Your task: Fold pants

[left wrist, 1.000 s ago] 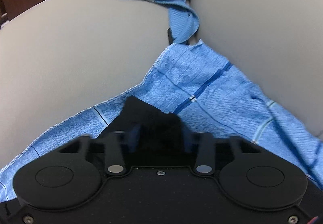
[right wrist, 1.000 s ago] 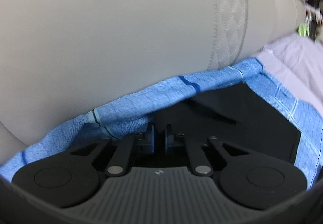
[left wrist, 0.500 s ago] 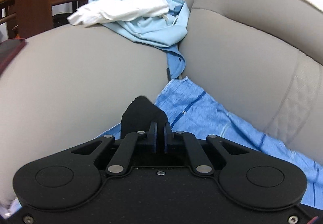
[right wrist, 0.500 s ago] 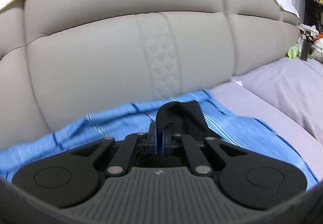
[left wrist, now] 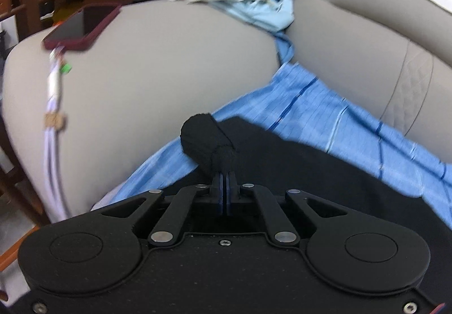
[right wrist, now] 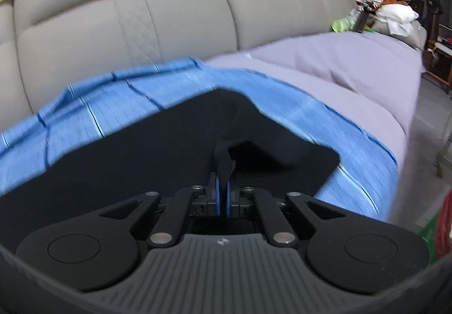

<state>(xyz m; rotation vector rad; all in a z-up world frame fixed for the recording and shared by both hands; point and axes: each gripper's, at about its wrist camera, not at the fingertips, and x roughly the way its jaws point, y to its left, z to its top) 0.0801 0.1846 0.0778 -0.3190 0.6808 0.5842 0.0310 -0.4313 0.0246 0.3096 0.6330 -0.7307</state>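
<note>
Black pants (left wrist: 325, 170) lie on a blue striped cloth (left wrist: 333, 116) spread over the sofa seat. My left gripper (left wrist: 225, 181) is shut on a bunched corner of the pants (left wrist: 203, 136) and holds it lifted above the cloth. My right gripper (right wrist: 223, 181) is shut on another edge of the pants (right wrist: 175, 144), with a fold of black fabric pinched between the blue pads. The rest of the pants spreads out flat below both grippers.
A grey sofa armrest (left wrist: 155, 68) is at left with a red phone (left wrist: 82, 25) and white cable (left wrist: 53, 93) on it. Light blue and white clothes (left wrist: 248, 0) lie on its far end. The sofa backrest (right wrist: 169, 14) is behind; lilac sheet (right wrist: 339, 71) at right.
Both grippers have lifted and pulled back from the sofa back with the pants edge in them. More of the black fabric now shows spread over the blue cloth.
</note>
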